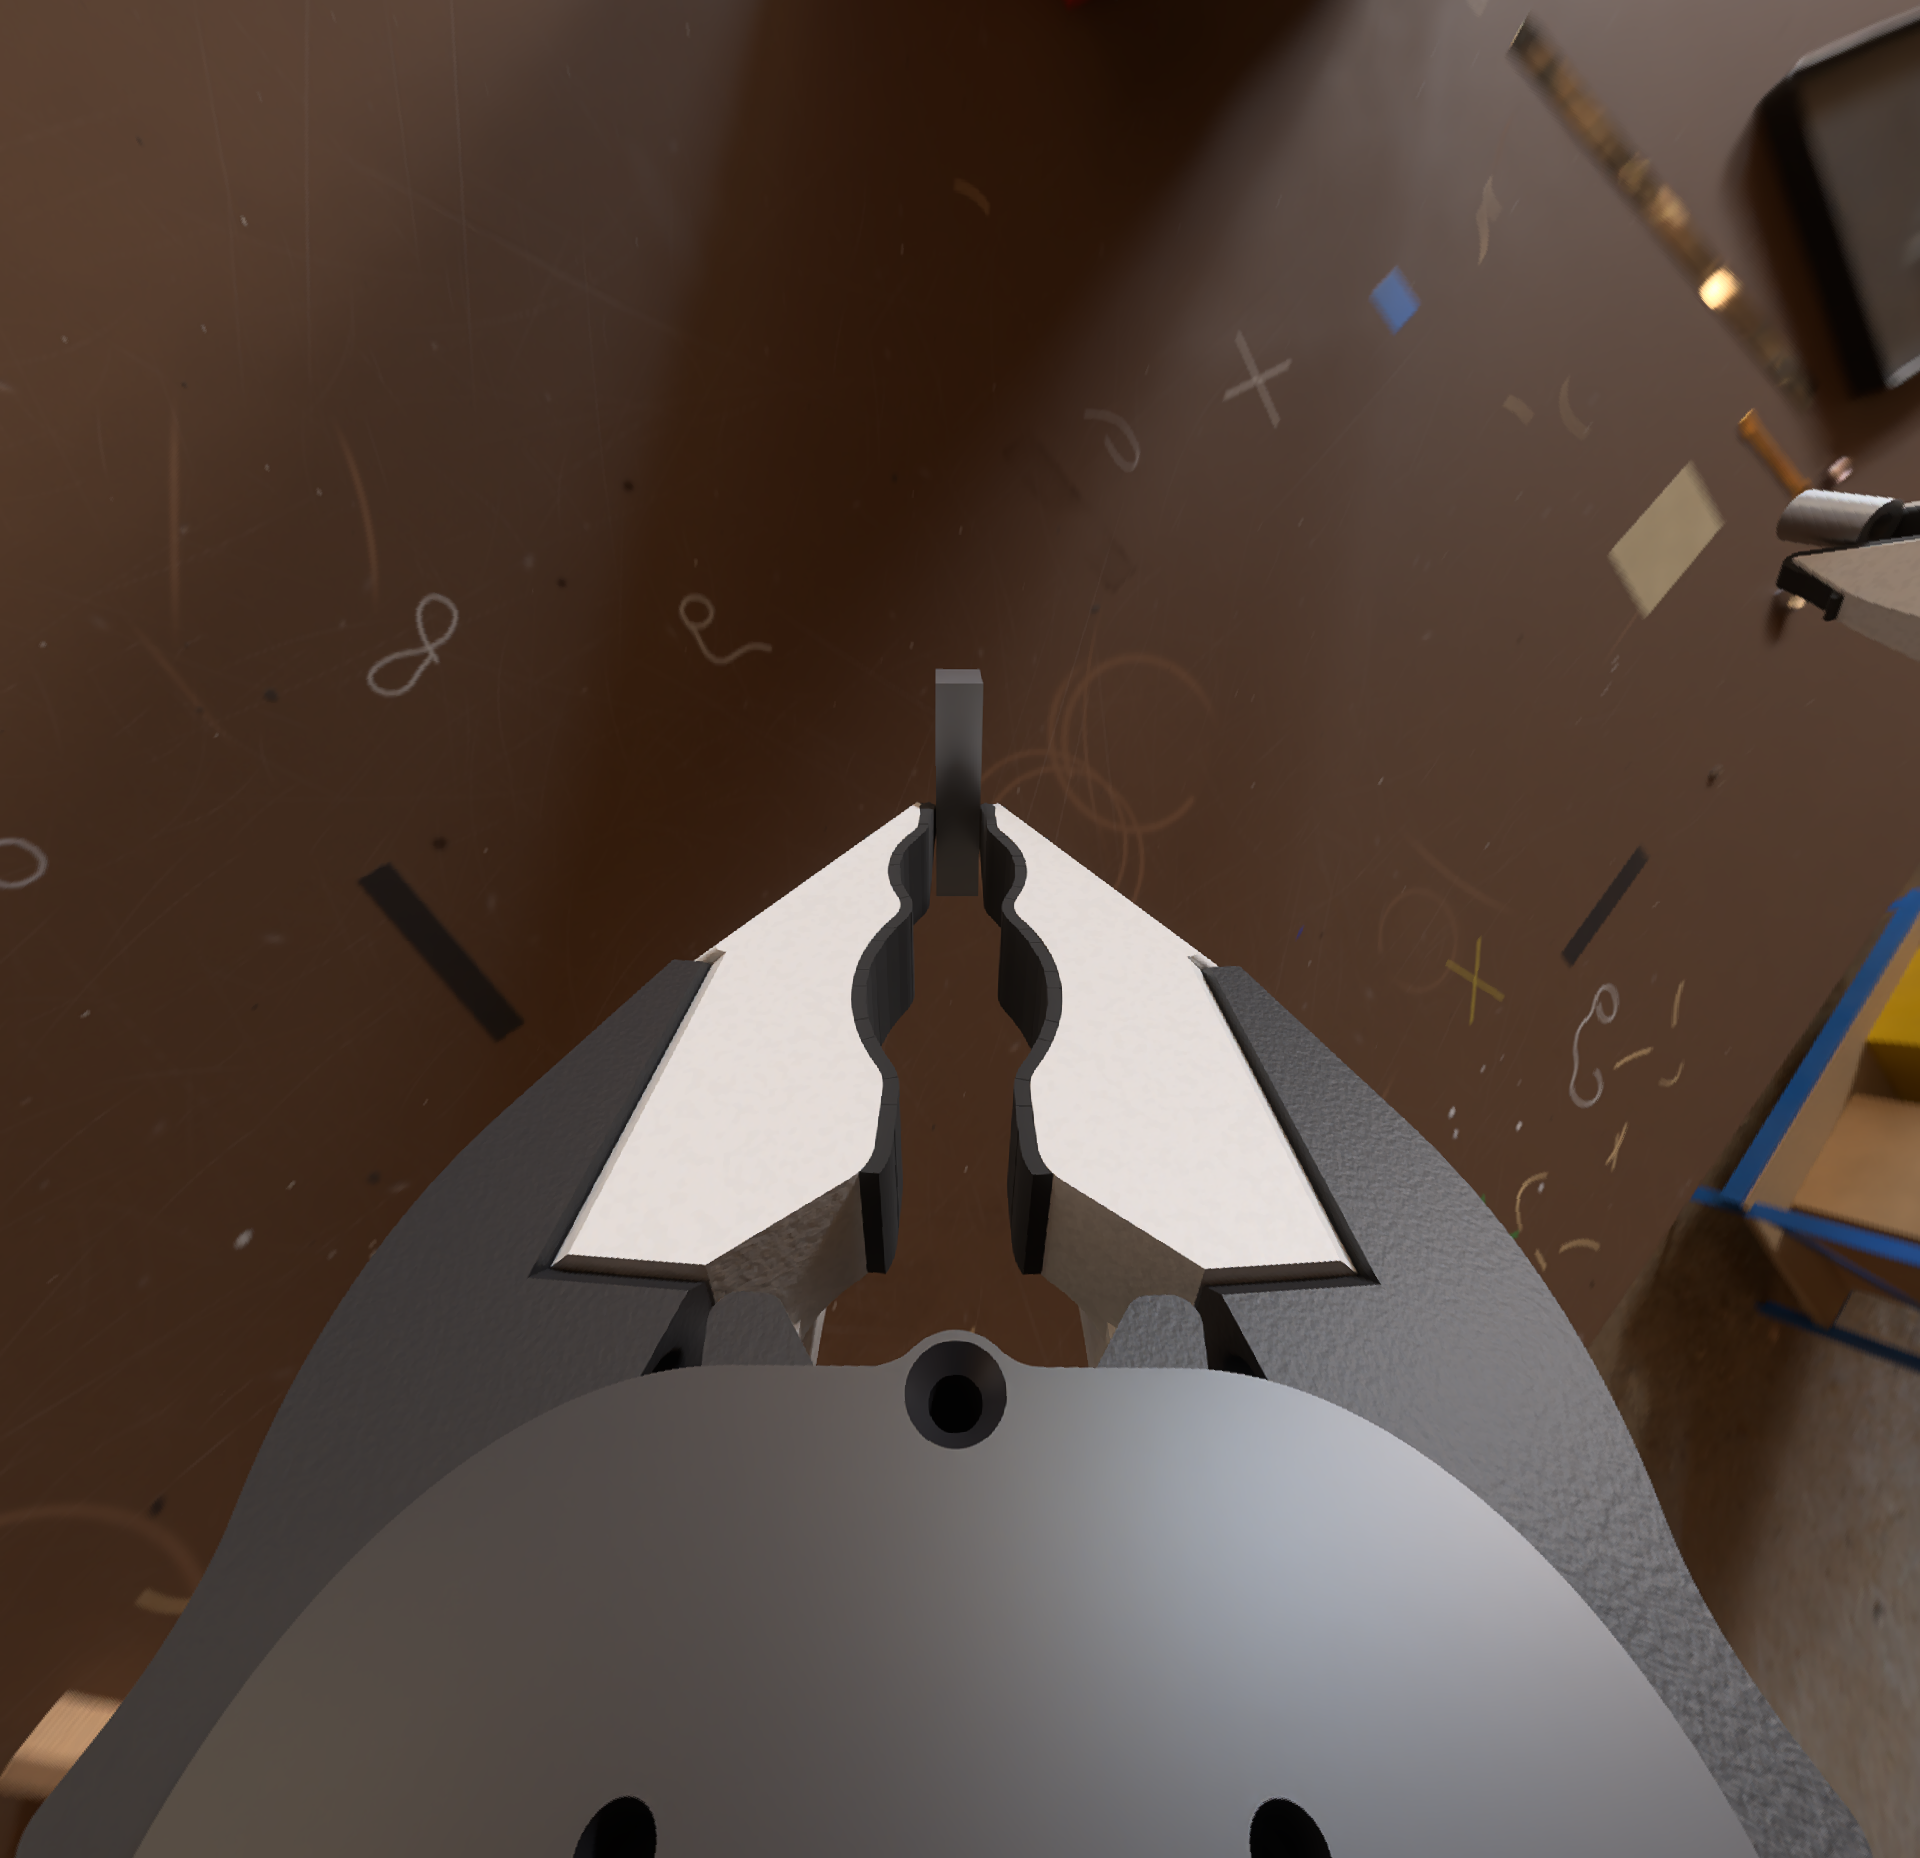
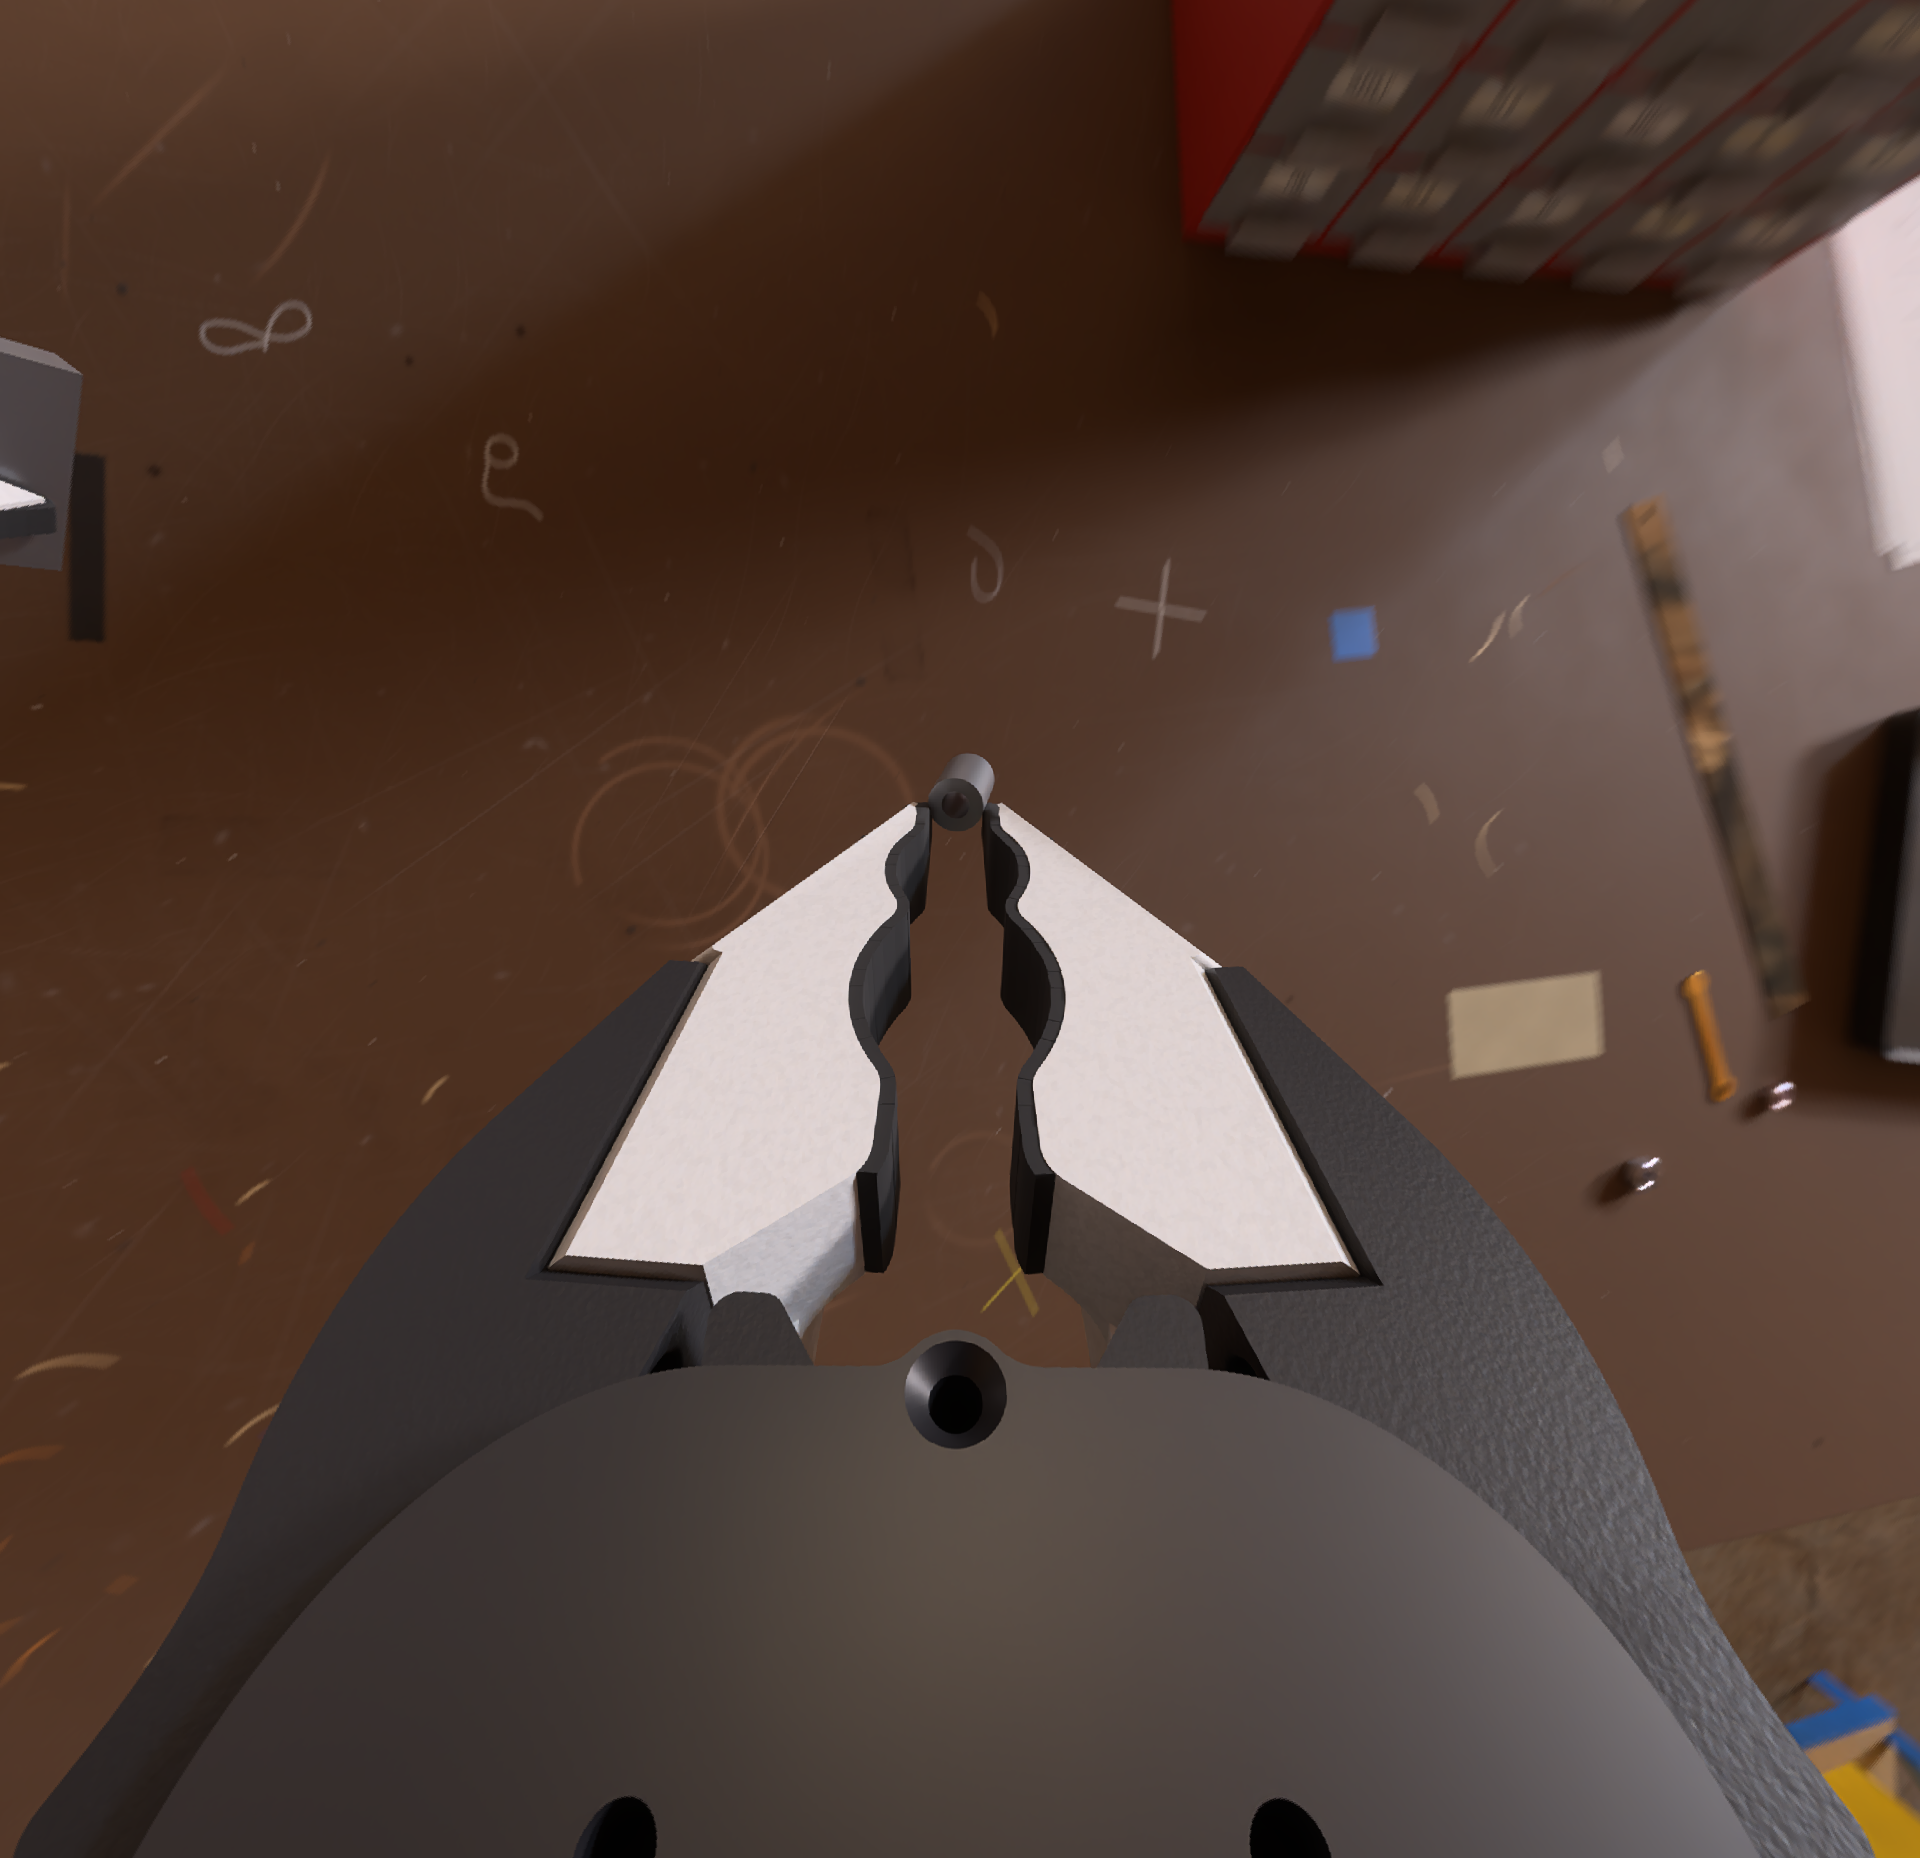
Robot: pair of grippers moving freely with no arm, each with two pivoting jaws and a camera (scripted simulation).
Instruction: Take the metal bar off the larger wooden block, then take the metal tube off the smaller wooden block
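Note:
In the left wrist view my left gripper (image 1: 958,821) is shut on the dark metal bar (image 1: 958,728). It pinches the bar at the fingertips, and the bar sticks out forward above the brown table (image 1: 623,354). In the right wrist view my right gripper (image 2: 958,816) is shut on the short grey metal tube (image 2: 964,788), seen end-on at the fingertips, above the table. The right gripper with the tube (image 1: 1829,517) also shows at the right edge of the left wrist view. A pale wooden corner (image 1: 52,1746) shows at bottom left; I cannot tell which block it is.
A red drawer cabinet (image 2: 1558,94) stands at the back right. A black tray (image 1: 1860,198), a ruler (image 2: 1704,748), an orange peg (image 2: 1704,1034) and two small nuts (image 2: 1636,1174) lie at the right. A blue-taped wooden box (image 1: 1829,1133) stands at the table's right edge.

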